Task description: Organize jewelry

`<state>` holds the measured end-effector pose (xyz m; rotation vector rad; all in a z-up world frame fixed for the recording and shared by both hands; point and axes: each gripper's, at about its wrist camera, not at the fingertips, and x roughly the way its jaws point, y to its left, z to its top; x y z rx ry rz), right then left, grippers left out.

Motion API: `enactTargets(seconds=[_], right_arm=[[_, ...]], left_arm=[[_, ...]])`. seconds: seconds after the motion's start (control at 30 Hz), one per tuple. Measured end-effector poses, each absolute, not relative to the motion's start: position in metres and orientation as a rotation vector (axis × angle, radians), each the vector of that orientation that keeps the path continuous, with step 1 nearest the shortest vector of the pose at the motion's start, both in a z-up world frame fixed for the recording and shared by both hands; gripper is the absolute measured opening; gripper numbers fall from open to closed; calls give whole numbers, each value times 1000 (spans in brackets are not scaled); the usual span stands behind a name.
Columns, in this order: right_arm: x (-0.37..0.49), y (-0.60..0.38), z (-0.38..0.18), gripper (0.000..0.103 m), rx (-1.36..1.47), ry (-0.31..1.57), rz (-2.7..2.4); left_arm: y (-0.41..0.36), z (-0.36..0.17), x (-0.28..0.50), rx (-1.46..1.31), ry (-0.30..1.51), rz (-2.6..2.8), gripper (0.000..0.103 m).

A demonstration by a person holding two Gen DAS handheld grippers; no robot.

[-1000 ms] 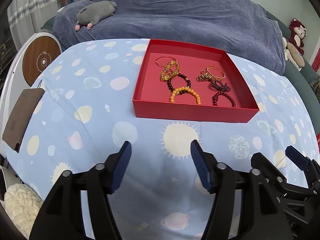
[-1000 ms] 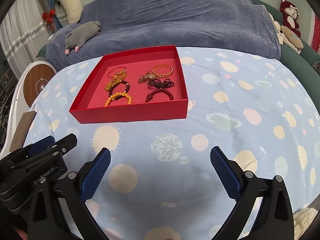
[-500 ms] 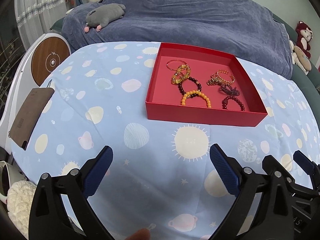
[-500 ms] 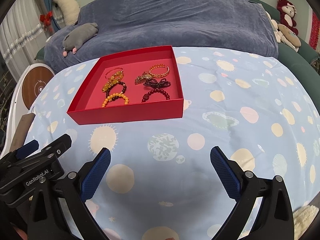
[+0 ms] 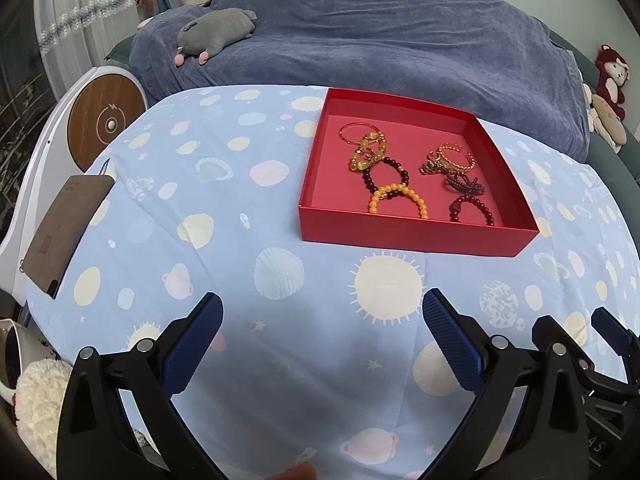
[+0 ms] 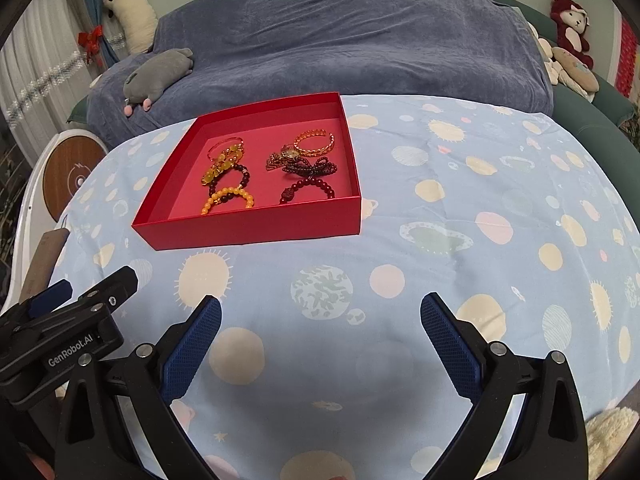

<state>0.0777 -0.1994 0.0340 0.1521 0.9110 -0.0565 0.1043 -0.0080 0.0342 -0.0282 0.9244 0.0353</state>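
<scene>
A red tray (image 5: 416, 237) sits on the blue spotted tablecloth and also shows in the right wrist view (image 6: 256, 229). It holds several bracelets: an orange bead one (image 5: 400, 196) (image 6: 228, 198), a dark red bead one (image 5: 472, 208) (image 6: 308, 188), a gold chain one (image 5: 454, 156) (image 6: 314, 142) and yellow ones (image 5: 366, 152). My left gripper (image 5: 322, 340) is open and empty, well in front of the tray. My right gripper (image 6: 320, 340) is open and empty, in front of the tray and to its right.
A brown case (image 5: 66, 228) lies at the table's left edge. A round wooden-faced device (image 5: 104, 124) stands beyond it. A blue-covered sofa (image 5: 380, 40) with a grey plush (image 5: 218, 32) lies behind the table. Soft toys (image 6: 568, 24) sit at far right.
My left gripper has opened wide and drawn back to the left, so the tray sits further right in its view. My right gripper stays open and has drifted slightly.
</scene>
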Motion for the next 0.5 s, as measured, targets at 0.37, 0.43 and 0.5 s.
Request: enactTargets(seconds=[0.37, 0.43, 0.5], right_arm=[[76, -198, 34, 96, 152, 913, -51], [76, -198, 34, 96, 147, 911, -51], [76, -197, 35, 96, 145, 910, -51]], left_arm=[[-9, 35, 102, -19, 917, 26, 96], [-10, 35, 102, -14, 912, 19, 96], [-11, 36, 102, -13, 913, 8, 96]])
